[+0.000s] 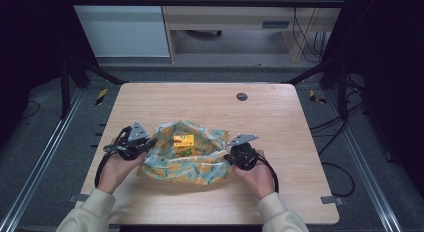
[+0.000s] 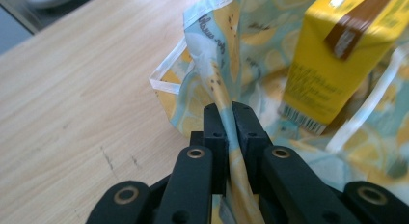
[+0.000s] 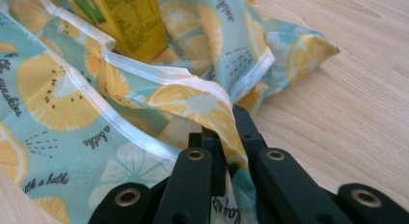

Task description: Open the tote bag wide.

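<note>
The cloth bag (image 1: 187,157) carries a lemon-slice print on pale blue with script lettering; in the right gripper view you can read "sunshine" and "a bath" on it. A yellow carton (image 1: 183,145) stands upright inside the bag, with a brown band near its top and a barcode low on one face; its small print is too blurred to read.

Your left claw (image 2: 230,119) is closed on a fold of the bag's rim at the bag's left side. Your right claw (image 3: 230,130) is closed on the hemmed rim at the bag's right side. Both jaw pairs stand nearly together with only fabric between them.

The bag lies on the worktop (image 1: 200,99) toward its near edge, between your two hands. Beyond the bag the worktop is bare wood up to a round grommet (image 1: 242,96) near the far edge. Bare wood also lies left and right of the bag.
</note>
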